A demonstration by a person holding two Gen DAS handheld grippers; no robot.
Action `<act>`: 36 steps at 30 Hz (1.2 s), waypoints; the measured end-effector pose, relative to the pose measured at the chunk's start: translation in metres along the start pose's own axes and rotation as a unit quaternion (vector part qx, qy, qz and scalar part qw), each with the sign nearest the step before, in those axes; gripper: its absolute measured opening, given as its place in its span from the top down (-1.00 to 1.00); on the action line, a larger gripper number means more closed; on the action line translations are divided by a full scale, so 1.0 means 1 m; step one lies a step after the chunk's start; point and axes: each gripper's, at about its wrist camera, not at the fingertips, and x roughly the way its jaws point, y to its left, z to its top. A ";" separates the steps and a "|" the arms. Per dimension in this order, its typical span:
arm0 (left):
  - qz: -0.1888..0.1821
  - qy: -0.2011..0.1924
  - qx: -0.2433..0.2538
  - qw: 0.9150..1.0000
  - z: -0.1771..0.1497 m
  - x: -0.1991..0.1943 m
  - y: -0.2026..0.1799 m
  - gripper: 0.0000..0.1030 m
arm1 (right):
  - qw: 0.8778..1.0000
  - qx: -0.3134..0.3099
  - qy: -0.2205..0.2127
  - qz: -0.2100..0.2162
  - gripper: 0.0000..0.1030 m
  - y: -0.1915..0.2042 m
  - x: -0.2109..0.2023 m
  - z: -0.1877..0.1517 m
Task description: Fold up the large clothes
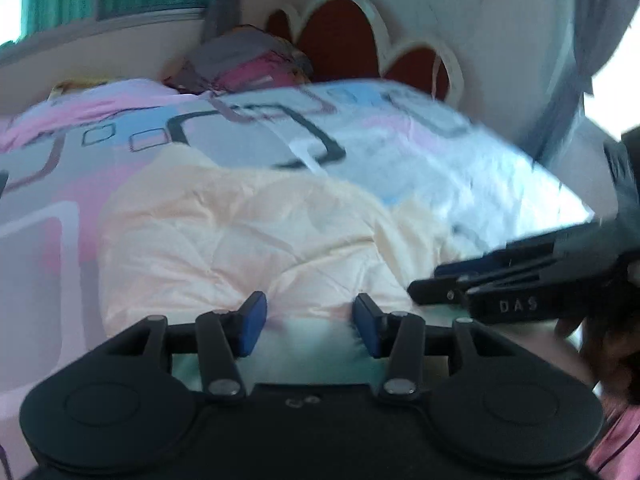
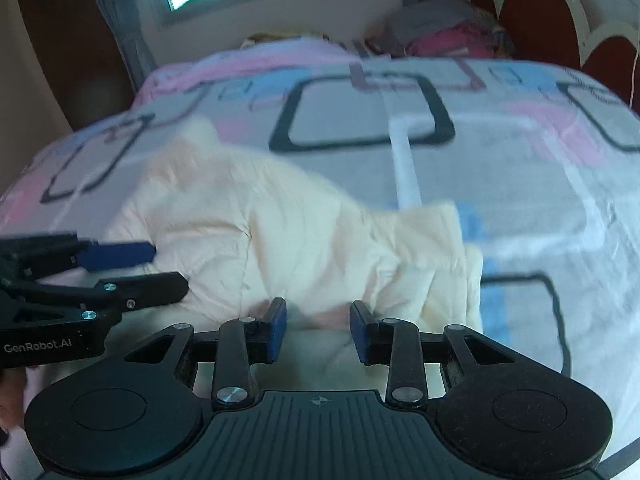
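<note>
A cream garment [image 2: 280, 240] is seen lying crumpled on the bed [image 2: 520, 168], spread from the near edge toward the middle, with a bunched sleeve-like bit on its right side. Nothing is folded neatly yet, so the job looks barely started.

The left tool [image 1: 306, 326] is held partway open over the garment's near edge, pads apart, with nothing pinched between them as far as can be told. The right tool [image 2: 318, 330] is also held at a narrow-ish gap, nothing visibly clamped, fabric just beyond its tips. Both are parked close together at the near hem, the right one just right of the left.

What could go wrong from here:
- With the tools this close side by side, a bump between them is likely if both are closed in at once.
- The bed cover could be grabbed along with the garment, since both are soft and the hem sits right on it.
- Only a top layer might be caught, so the fold would be dragged crooked.
- The bunched right part may get trapped underneath and a lump left in the fold.

Both views are pretty blurred, so exact contact can't be called.
</note>
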 end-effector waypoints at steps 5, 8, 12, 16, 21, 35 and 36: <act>-0.009 0.004 -0.002 1.000 -0.007 -0.002 0.000 0.09 | 1.000 0.019 0.011 0.007 0.35 -0.011 -0.008 -0.002; -0.037 -0.018 -0.030 0.999 -0.008 -0.038 0.006 0.09 | 0.999 0.005 -0.017 0.031 0.34 -0.004 -0.051 -0.003; -0.047 -0.025 -0.012 0.999 -0.026 -0.081 -0.007 0.09 | 0.997 -0.046 -0.010 0.064 0.34 0.013 -0.093 -0.022; -0.042 0.009 -0.020 0.999 -0.061 -0.092 -0.019 0.10 | 0.996 -0.084 0.034 0.025 0.35 0.024 -0.095 -0.058; -0.035 0.024 -0.062 0.997 -0.094 -0.094 -0.021 0.10 | 0.995 -0.068 0.069 0.012 0.35 0.022 -0.073 -0.093; -0.019 0.005 -0.076 0.997 -0.080 -0.099 0.001 0.10 | 0.998 -0.042 0.018 0.031 0.34 0.014 -0.096 -0.056; -0.007 -0.007 -0.073 0.997 -0.071 -0.099 0.007 0.10 | 0.999 -0.039 -0.002 0.031 0.34 0.015 -0.100 -0.043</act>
